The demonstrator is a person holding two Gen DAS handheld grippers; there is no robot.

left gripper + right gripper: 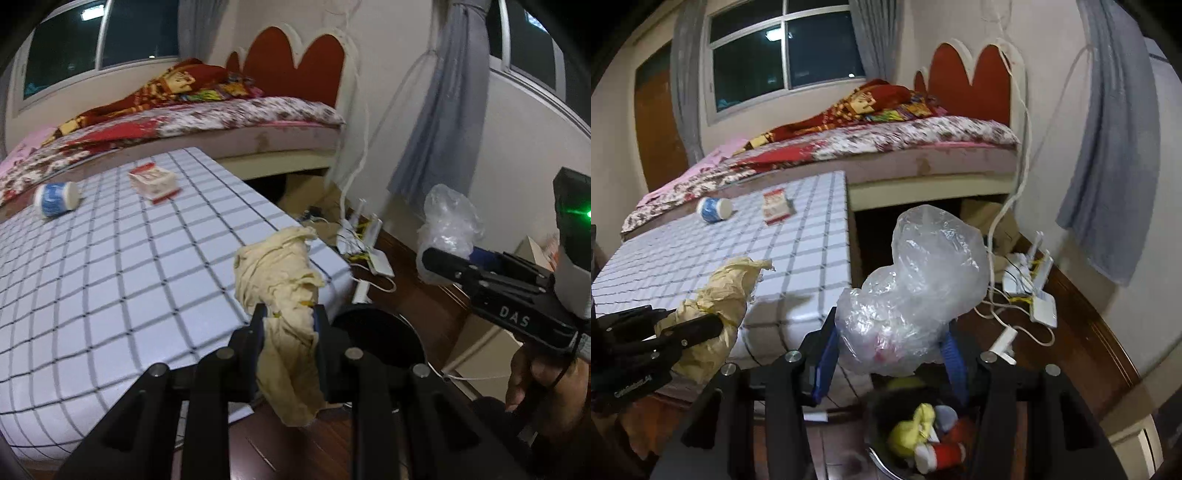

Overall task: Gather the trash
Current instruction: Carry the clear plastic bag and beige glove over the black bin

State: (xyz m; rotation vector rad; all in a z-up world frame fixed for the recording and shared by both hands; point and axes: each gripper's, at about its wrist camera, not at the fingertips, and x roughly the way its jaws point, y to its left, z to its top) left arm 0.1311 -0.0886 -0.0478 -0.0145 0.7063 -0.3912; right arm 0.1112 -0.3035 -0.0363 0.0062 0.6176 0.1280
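Above the bin [886, 417], left tongs [289, 317] clamp crumpled paper [280, 273]; right tongs [890, 347] clamp a plastic bag [923, 273].

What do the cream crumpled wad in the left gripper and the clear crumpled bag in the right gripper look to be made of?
Cream crumpled wad: probably thin paper or tissue, matte; it holds sharp creases and a torn edge, though soft cloth isn't excluded. Clear crumpled bag: thin plastic film, glossy; it is see-through, with bright glints on fine wrinkles. Left gripper and right gripper each pinch their piece.
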